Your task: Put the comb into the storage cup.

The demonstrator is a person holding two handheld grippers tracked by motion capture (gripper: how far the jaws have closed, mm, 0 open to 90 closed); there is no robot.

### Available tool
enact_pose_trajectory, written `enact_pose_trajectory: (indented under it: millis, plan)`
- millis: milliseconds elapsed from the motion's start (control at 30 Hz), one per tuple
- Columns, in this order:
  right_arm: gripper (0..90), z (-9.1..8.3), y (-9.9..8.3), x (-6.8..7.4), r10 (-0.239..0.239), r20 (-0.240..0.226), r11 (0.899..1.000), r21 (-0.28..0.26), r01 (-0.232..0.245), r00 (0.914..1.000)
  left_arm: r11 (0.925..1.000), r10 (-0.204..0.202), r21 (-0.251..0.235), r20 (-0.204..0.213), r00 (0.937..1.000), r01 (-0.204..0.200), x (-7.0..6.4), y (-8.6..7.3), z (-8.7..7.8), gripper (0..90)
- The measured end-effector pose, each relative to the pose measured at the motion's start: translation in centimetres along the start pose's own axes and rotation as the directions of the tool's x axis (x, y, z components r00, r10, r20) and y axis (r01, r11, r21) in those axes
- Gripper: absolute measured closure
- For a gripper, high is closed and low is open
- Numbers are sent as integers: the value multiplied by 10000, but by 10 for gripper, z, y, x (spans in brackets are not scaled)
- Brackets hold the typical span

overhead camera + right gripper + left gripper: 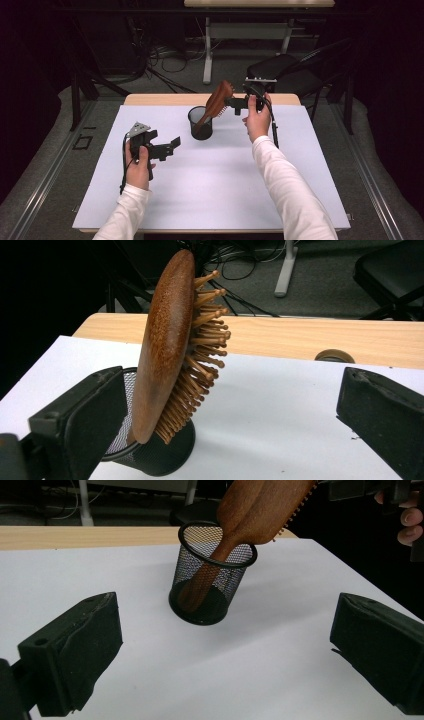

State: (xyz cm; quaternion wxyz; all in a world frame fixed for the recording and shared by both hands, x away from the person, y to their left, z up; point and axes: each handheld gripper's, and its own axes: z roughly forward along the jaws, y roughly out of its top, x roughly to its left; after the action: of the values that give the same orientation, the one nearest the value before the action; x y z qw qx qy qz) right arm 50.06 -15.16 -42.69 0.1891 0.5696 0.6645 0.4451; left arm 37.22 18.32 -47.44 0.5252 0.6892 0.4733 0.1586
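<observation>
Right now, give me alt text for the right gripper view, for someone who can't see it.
A wooden hairbrush stands handle-down in a black mesh cup on a white table, bristles facing right. The right gripper has its jaws wide open, the brush just inside the left jaw.

A large white sheet [210,185] is lying flat over a light wooden tabletop [165,99], leaving a strip of wood showing along the far edge. Beyond it, a black chair [280,70] and a white-legged desk [250,30] are standing on grey floor, with dark cables [165,55] trailing nearby.
</observation>
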Motion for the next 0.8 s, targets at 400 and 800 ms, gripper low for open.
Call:
enact_pose_trajectory:
  millis: [400,800]
  plan:
    - [0,-11,-4,10,-286,-352,9996,-39,285,9990,10000,3,60,50,10000,-3,-1,1,1,4]
    - [0,-25,-11,19,-547,-744,9984,98,556,9957,10000,-5,42,115,9999,5,0,2,-3,4]
